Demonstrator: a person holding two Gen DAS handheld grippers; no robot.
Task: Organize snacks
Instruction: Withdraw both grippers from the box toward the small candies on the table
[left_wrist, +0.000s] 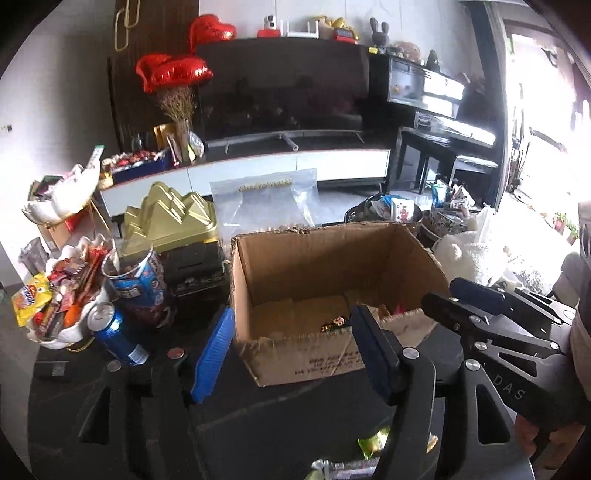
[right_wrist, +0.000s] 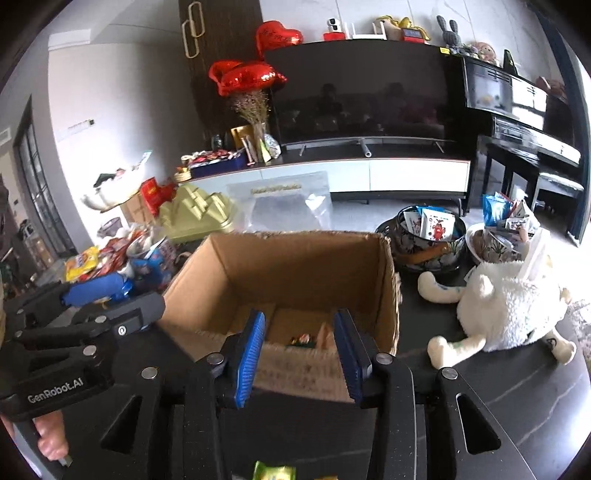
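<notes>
Both grippers hang over the near edge of the open cardboard box (right_wrist: 291, 280), which stands upright on the dark table (right_wrist: 498, 398), mouth up, long axis running away from us. The left gripper (left_wrist: 291, 354) has jaws wide and empty. The right gripper (right_wrist: 299, 354) is narrower, nothing held. A small wrapped snack (right_wrist: 303, 339) lies on the box floor near the front wall; its heading I can't make out.

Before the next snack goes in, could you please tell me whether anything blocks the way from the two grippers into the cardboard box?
Nothing visible does. The cardboard box is open-topped, and both the left gripper and right gripper, empty, face its near wall.
</notes>
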